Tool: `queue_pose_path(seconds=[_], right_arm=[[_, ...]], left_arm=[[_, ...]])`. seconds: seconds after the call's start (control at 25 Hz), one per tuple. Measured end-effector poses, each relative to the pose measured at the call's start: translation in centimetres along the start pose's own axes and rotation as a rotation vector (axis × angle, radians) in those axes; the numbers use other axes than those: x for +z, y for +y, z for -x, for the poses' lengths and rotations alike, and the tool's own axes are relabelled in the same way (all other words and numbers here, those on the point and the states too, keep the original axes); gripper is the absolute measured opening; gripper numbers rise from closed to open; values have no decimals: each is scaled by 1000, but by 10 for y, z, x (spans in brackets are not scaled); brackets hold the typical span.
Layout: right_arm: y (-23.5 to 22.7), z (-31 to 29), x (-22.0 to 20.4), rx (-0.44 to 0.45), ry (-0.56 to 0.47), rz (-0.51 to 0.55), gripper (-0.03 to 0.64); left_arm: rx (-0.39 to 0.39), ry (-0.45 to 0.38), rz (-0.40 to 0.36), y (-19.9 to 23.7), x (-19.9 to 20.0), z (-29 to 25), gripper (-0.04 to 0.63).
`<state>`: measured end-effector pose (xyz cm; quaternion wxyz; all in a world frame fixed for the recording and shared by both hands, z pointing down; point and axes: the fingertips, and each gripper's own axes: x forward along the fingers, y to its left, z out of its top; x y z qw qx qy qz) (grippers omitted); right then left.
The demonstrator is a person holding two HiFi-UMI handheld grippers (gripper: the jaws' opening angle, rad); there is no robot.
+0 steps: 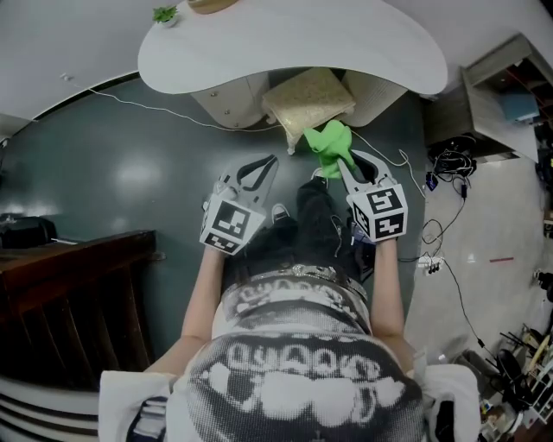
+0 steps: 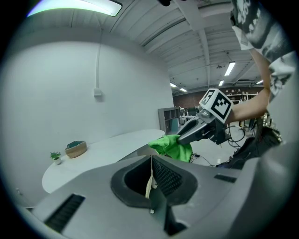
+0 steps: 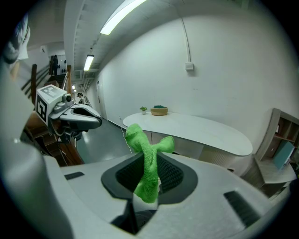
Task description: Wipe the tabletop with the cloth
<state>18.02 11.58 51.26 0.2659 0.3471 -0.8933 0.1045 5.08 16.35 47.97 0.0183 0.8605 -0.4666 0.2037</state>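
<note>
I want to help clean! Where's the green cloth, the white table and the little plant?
green cloth point(image 3: 149, 169), right gripper view, its middle fold.
white table point(image 3: 205, 133), right gripper view, bare top.
little plant point(image 2: 55, 155), left gripper view, its leaves.

The white rounded tabletop point(image 1: 346, 43) spans the frame's top, with a small potted plant point(image 1: 164, 14) and a woven basket point(image 1: 212, 4) at its upper-left end. Below its edge, at centre, the green terry cloth point(image 1: 330, 142) sits in my right gripper point(image 1: 346, 160), just right of a beige cushion point(image 1: 307, 99). My left gripper point(image 1: 270, 162) is left of both.
</note>
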Motion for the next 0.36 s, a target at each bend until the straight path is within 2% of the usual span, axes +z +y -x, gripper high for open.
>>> queue_pose_path(seconds=[0.36], right_arm=[[-15,-3,2,-28,10,2,81]], left_arm=[[-2,4,4,6,-4,0,9]])
